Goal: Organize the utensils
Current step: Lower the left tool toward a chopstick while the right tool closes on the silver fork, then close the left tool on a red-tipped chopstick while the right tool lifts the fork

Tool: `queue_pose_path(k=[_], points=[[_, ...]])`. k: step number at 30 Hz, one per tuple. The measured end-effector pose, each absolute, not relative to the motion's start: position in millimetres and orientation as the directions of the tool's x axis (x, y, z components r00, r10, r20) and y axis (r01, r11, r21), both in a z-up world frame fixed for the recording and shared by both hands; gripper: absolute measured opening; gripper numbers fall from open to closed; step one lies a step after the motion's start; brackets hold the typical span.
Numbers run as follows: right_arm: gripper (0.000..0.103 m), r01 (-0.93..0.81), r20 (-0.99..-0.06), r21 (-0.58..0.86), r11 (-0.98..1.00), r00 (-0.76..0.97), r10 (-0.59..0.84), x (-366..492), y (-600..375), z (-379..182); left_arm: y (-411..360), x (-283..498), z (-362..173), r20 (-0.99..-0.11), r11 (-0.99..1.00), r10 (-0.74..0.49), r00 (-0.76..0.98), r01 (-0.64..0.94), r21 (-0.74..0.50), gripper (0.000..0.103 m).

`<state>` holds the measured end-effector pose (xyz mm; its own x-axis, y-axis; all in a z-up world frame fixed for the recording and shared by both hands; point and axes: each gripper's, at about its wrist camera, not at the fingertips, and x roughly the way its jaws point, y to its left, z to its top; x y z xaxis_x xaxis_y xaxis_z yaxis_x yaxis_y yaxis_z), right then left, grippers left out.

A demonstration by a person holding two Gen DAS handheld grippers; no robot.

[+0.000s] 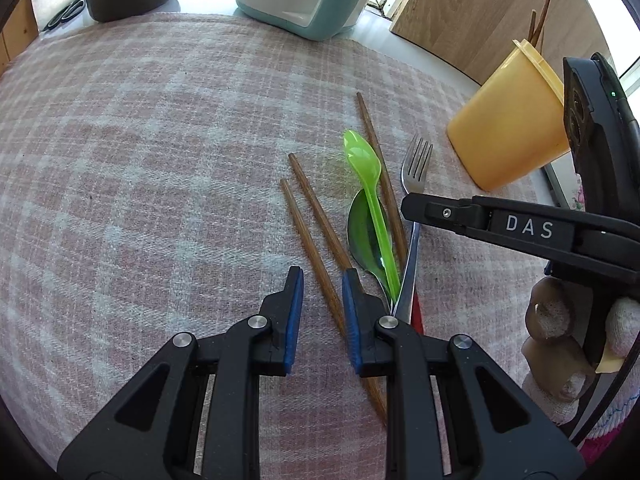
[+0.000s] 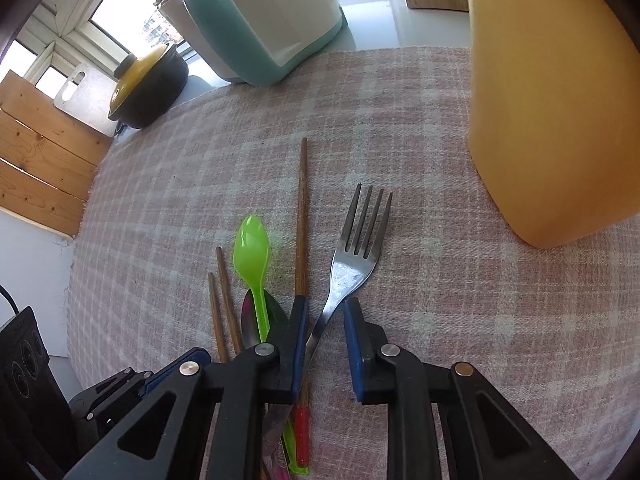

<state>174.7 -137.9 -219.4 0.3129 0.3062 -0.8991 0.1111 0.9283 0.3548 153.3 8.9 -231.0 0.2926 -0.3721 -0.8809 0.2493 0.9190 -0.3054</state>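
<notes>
Three chopsticks (image 1: 320,220), two spoons (one green (image 1: 370,188)), one fork (image 1: 414,184).

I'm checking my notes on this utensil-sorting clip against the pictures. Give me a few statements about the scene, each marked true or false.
1. The green plastic spoon lies across a metal spoon. True.
2. The yellow cup is empty. False: chopstick ends stick up out of it.
3. The fork lies on the plaid cloth with its tines pointing away from the right hand-held gripper. True.
4. The left hand-held gripper has lifted a chopstick off the cloth. False: the chopstick lies on the cloth, passing between the jaws.
5. A teal and white container stands beyond the cloth. True.
</notes>
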Motion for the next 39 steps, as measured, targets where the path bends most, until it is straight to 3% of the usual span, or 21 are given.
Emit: queue_pose_path(k=[11, 16, 36, 39], points=[[0.007, 0.026, -0.914, 0.310, 0.950, 0.284, 0.290, 175.2, -135.9, -218.7, -2.7, 157.8, -238.3, -0.889, 0.928, -0.335, 0.312, 0.274, -0.254, 0.019], [0.004, -0.008, -0.917, 0.313, 0.950, 0.259, 0.305, 167.6, -143.1, -220.8, -1.3, 158.1, -238.6, -0.890, 0.930, -0.325, 0.320, 0.279, -0.239, 0.014], [0.003, -0.074, -0.916, 0.324, 0.943, 0.227, 0.332, 105.2, -158.1, -221.4, 6.7, 145.7, -231.8, -0.901, 0.931, -0.291, 0.323, 0.312, -0.189, 0.008], [0.009, -0.131, -0.908, 0.330, 0.935, 0.228, 0.353, 105.1, -157.6, -218.4, 11.0, 144.0, -229.5, -0.906, 0.935, -0.277, 0.320, 0.308, -0.177, 0.008]])
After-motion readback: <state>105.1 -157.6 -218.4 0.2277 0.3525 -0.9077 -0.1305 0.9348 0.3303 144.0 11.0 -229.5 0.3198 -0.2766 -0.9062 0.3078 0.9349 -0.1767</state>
